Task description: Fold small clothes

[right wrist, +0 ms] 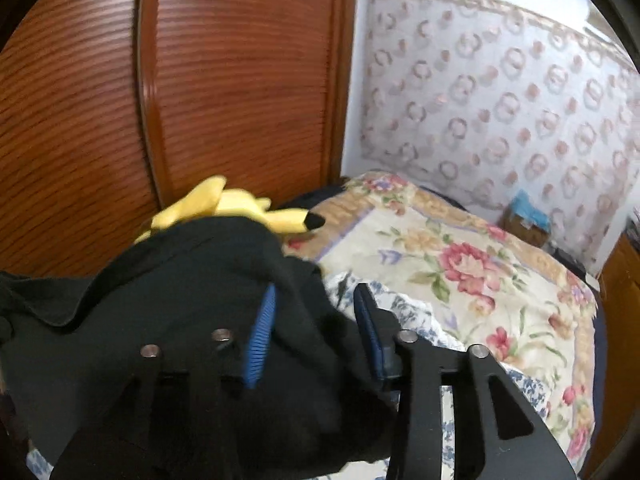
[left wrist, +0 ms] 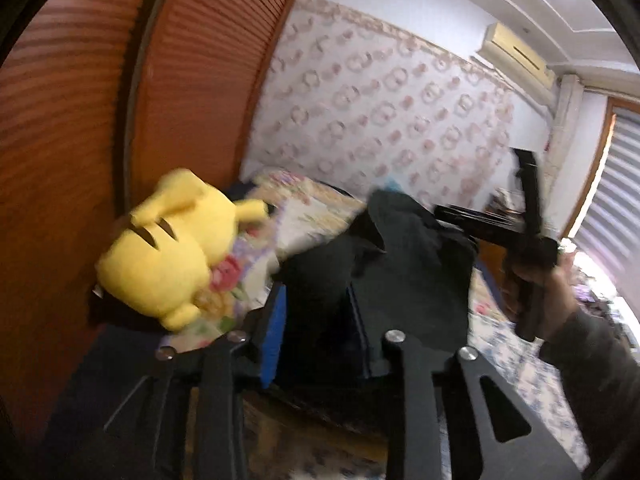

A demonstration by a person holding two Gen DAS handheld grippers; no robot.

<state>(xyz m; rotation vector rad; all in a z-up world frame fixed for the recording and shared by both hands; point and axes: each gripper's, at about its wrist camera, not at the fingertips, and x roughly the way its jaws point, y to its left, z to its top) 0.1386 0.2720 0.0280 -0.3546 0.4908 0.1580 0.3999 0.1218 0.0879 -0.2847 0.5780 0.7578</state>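
Black fabric fills the near part of both wrist views: the dark garment (right wrist: 192, 320) is draped over and between the fingers of the right gripper (right wrist: 314, 332), whose blue pads (right wrist: 260, 336) stand partly apart with cloth lying loose in the gap, not pinched. Same in the left view, where the left gripper (left wrist: 316, 336) has its jaws partly parted and garment cloth (left wrist: 384, 264) bunched between them; can't tell if either pad presses on it, too blurred. Judging by that, the step is a release or regrip mid-fold, the garment heaped rather than flat. Next move calls for finding an edge or corner, pinching it on both sides and spreading it on the quilt. Just beyond the garment lies the floral quilt (right wrist: 460, 264) on the bed, with a blue-print sheet (right wrist: 420, 316) nearer. Yellow plush toy (left wrist: 172, 244) sits at the garment's far left, half hidden behind it in the right view. Person's hand (left wrist: 548, 284) holding the other tool shows right of the garment. Behind everything: wooden wardrobe doors (right wrist: 240, 80) and patterned wallpaper (right wrist: 500, 92). Garment type, sleeves and hems are unreadable; its lower part is cut off by the gripper frames.
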